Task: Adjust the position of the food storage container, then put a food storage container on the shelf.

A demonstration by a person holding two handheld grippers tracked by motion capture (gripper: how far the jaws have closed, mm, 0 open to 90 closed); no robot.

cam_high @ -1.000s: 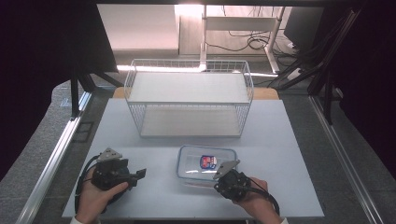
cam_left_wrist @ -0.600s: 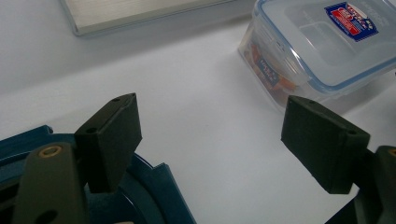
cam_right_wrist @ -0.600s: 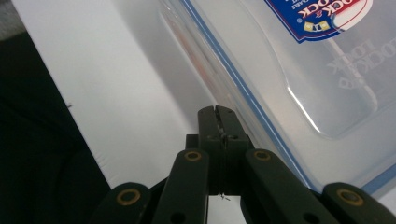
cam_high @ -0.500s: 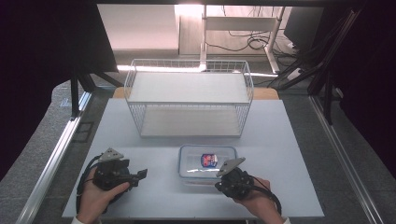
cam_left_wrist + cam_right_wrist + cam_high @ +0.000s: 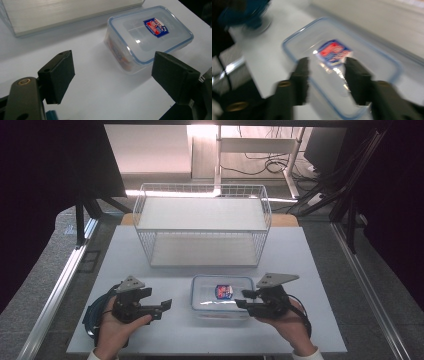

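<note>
Left hand (image 5: 116, 327) low at near left, left gripper (image 5: 164, 307) level, aimed right, jaws wide apart, nothing between. Clear lidded container (image 5: 221, 295) flat at near centre of table (image 5: 310, 270), long axis left to right, label up. Right gripper (image 5: 242, 299) raised at container's right end, aimed left, jaws just been opening, hovering over lid, gripping nothing.

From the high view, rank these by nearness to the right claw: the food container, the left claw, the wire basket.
1. food container: directly beside the right claw, on its left.
2. left claw: across the container, toward the table's left.
3. wire basket: at the table's far side, behind both.
</note>
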